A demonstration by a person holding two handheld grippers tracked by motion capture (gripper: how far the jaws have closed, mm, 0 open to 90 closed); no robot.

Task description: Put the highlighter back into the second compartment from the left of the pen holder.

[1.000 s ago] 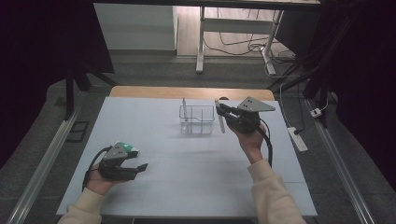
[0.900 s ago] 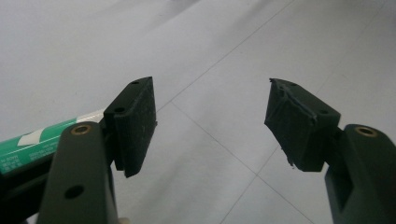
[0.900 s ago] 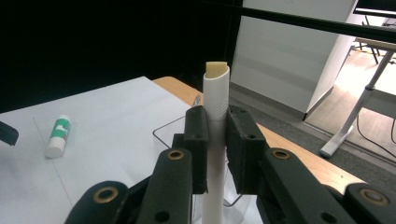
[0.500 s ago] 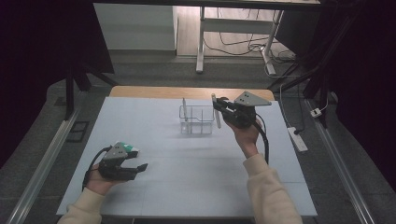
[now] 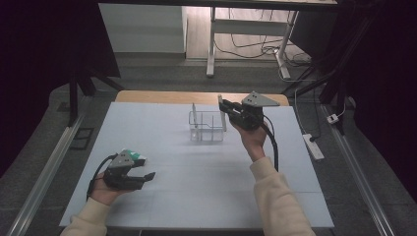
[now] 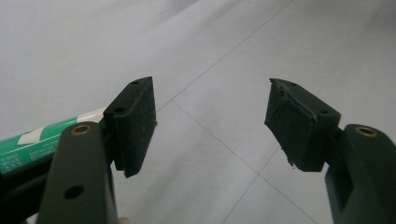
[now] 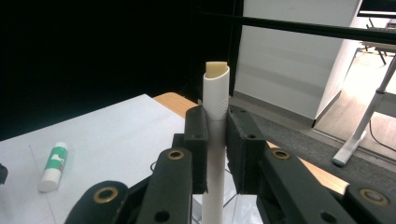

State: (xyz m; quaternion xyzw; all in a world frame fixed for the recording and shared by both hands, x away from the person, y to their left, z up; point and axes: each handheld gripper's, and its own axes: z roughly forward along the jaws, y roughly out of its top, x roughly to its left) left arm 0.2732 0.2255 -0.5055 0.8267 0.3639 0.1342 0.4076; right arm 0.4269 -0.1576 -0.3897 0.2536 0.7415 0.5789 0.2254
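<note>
Moved: right gripper (image 5: 222, 104) and the white stick (image 5: 222, 114) it carries have shifted leftward from a second ago, from beside the clear organizer's right edge to above its right compartment; left gripper (image 5: 147, 176) lies as it did.
Left hand (image 5: 105, 189): rests on the pale table (image 5: 206, 187) at the near left, holding its gripper level, jaws pointing right.
Left jaws: apart, with only bare table between the pads (image 6: 136, 122).
Glue stick (image 5: 136, 157): green and white, lying on the table just behind the left gripper's body; in the left gripper view (image 6: 42, 140) it sits to the left of the left jaw, outside the gap.
Clear organizer (image 5: 206, 127): stands on the far middle of the table, well ahead and right of the left jaws, directly under the right jaws' tips.
Thin upright piece (image 5: 193, 114): stands in the organizer's left compartment, left of the right jaws.
Right jaws: clamped together on the white stick, pads pressing its sides below the top.
White stick: upright, its slanted open top above the jaws (image 7: 216, 98), its lower end hanging towards the organizer's right compartment; whether it touches the rim I cannot tell.
Right hand (image 5: 252, 140): raised over the table's far right.
</note>
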